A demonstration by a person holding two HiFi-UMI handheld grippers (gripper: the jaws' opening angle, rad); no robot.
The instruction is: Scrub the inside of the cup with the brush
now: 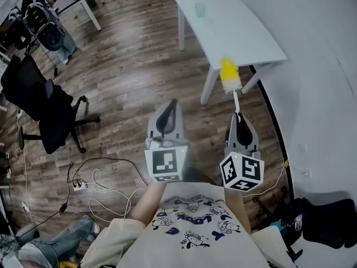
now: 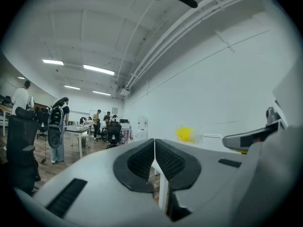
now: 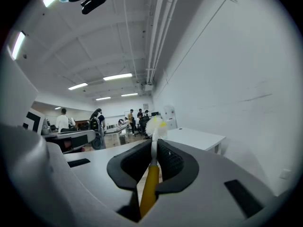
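Right hand-held gripper [image 1: 239, 116] with brush [image 1: 229, 74] over wood floor [image 1: 128, 66]

Left claw [image 1: 167, 111]: level, jaws closed together, empty, well short of the bench [image 1: 245, 35].
Right claw [image 1: 241, 123]: near level, jaws clamped on brush [image 1: 230, 74] handle, nearer the bench.

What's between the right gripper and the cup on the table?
In the head view, only the brush that the right gripper holds, then bare white table up to the cup.
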